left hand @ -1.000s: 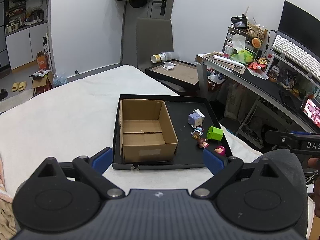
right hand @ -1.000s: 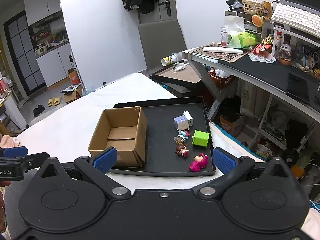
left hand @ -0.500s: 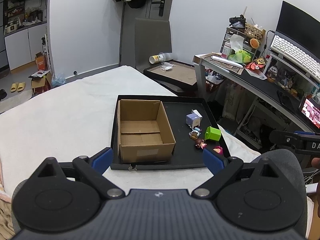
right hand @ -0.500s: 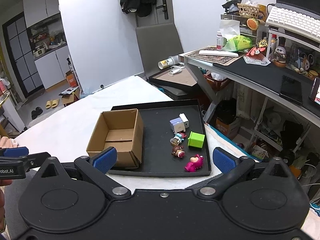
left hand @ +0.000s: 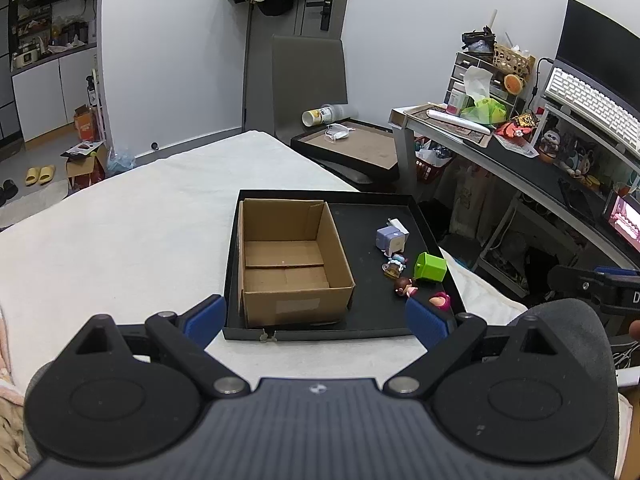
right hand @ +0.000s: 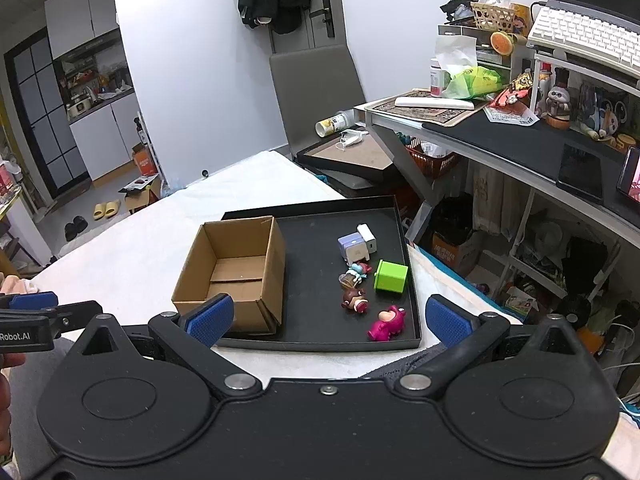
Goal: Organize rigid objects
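An open cardboard box [left hand: 292,260] [right hand: 234,272] with nothing in it stands on the left half of a black tray [left hand: 368,320] [right hand: 312,224]. On the tray's right half lie a lilac-and-white cube [right hand: 354,246], a green cube [right hand: 391,276] [left hand: 430,267], a pale blue figure [right hand: 356,272], a brown figure [right hand: 354,300] and a pink figure [right hand: 387,322]. My left gripper [left hand: 316,318] is open, held short of the tray's near edge. My right gripper [right hand: 328,316] is open too, also short of the tray, with nothing between the fingers.
The tray rests on a white cloth-covered surface [left hand: 120,240]. A grey chair back [left hand: 308,80] and a second tray [left hand: 352,148] with a lying cup stand behind. A cluttered desk [right hand: 520,136] with a keyboard runs along the right.
Both grippers have drawn back a little and risen, so the tray and box look slightly farther away. Nothing on the tray has moved, and both grippers stayed open.
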### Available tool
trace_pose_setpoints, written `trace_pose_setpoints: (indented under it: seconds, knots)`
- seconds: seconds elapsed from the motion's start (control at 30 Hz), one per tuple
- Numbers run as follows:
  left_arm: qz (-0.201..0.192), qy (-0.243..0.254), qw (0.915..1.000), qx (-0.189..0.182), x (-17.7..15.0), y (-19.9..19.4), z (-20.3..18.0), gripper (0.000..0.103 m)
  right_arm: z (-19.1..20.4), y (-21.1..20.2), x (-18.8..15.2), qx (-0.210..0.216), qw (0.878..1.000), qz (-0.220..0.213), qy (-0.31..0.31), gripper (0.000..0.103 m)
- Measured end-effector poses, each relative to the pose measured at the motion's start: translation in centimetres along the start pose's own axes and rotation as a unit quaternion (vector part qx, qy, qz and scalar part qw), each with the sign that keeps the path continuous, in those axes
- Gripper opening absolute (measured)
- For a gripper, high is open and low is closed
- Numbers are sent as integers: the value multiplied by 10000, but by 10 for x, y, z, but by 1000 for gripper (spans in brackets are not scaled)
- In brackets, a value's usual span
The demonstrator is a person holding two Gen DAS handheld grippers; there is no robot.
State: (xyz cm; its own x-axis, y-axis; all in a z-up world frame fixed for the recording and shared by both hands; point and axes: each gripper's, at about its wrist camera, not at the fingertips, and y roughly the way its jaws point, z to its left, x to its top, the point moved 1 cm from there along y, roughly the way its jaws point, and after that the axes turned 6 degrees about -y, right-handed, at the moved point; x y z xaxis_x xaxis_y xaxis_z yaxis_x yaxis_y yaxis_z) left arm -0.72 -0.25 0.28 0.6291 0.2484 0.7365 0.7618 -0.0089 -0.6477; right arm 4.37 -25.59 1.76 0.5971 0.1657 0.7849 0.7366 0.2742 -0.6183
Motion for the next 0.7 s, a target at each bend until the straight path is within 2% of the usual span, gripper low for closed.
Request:
trace_pose_setpoints:
  seconds: [0.7]
  knots:
    - [53, -1, 10000, 28, 8, 9, 5, 96, -6, 10, -3, 11, 9999, 107, 2, 103]
